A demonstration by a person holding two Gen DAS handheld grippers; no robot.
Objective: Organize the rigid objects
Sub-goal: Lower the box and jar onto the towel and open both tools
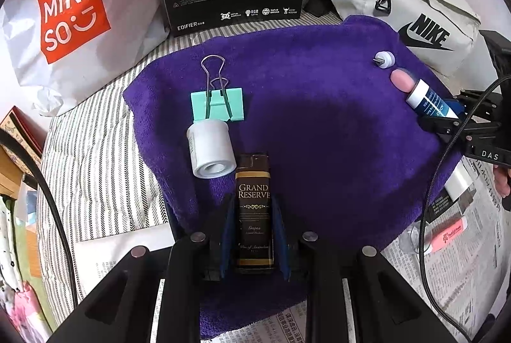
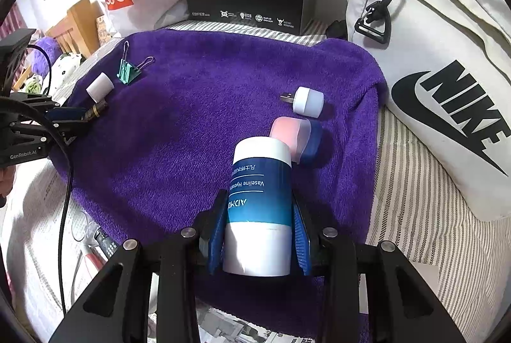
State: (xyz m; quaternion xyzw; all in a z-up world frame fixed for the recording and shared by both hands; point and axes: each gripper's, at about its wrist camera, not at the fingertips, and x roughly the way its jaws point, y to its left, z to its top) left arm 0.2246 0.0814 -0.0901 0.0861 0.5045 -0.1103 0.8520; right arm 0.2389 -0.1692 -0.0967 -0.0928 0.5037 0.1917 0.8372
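Left gripper (image 1: 254,234): clamped on the Grand Reserve lighter (image 1: 254,209), over the purple towel (image 1: 319,132).
Right gripper (image 2: 260,234): clamped on the Vaseline tube (image 2: 260,202).

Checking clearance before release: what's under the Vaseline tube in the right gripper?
Purple towel under the Vaseline tube, held in the right gripper. Whether the tube touches it is hidden. Pink-and-blue piece sits just past its tip.

Each tool is a black frame with round silver screws and ribbed blue finger pads: the left tool (image 1: 254,242) and the right tool (image 2: 259,239). A black cable trails from each; white lettering reads "GenRobot.AI" and, possibly cropped, "DAS".
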